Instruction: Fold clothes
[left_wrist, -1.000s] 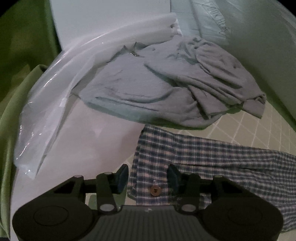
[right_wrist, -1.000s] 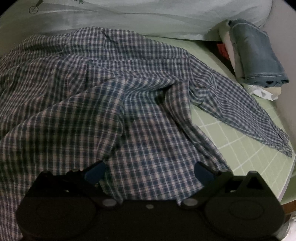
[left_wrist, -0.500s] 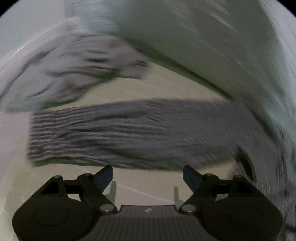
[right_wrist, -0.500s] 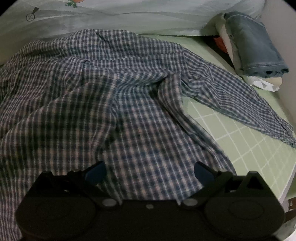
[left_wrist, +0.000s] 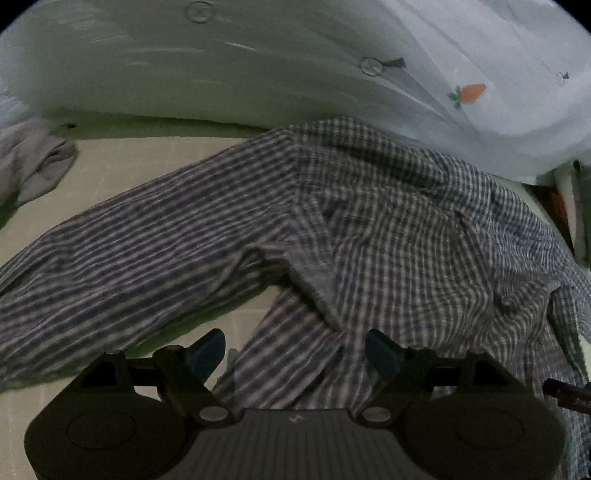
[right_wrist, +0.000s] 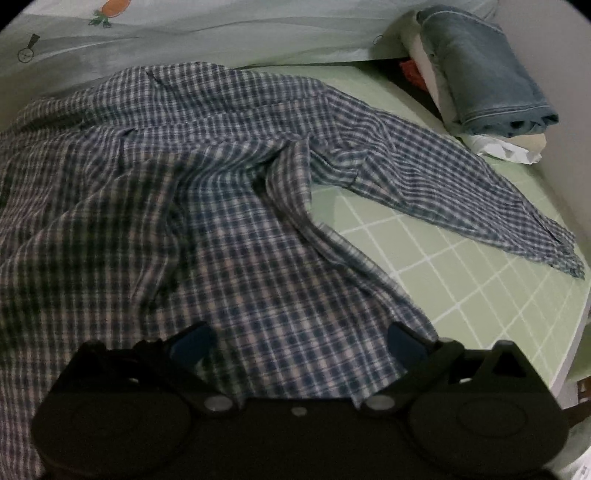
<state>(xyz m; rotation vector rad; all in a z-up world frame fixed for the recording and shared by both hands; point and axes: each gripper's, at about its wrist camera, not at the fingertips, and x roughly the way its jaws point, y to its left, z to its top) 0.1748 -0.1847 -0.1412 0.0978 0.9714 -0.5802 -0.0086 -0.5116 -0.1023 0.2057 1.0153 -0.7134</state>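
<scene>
In the left wrist view, a grey garment (left_wrist: 35, 166) lay crumpled at the far left edge. Right of it, one sleeve (left_wrist: 147, 251) of the checked shirt (left_wrist: 406, 229) stretched from lower left toward the middle, and the rumpled body filled the right half. The left tongs (left_wrist: 293, 345) stood spread at the bottom, gripping nothing, just above the shirt's lower edge.

In the right wrist view, the shirt's body (right_wrist: 166, 221) covered the left and centre of the green gridded mat (right_wrist: 461, 266), and the other sleeve (right_wrist: 461, 192) trailed toward the right edge. A folded pile topped with denim (right_wrist: 487, 70) sat at upper right. The right tongs (right_wrist: 299, 341) were spread too, empty, over the hem.

The cloth looked thin, light and limp; it would likely sag and bunch wherever unsupported. Doubled edges such as a cuff, shoulder seam or hem corner seemed the surest places to pinch.
</scene>
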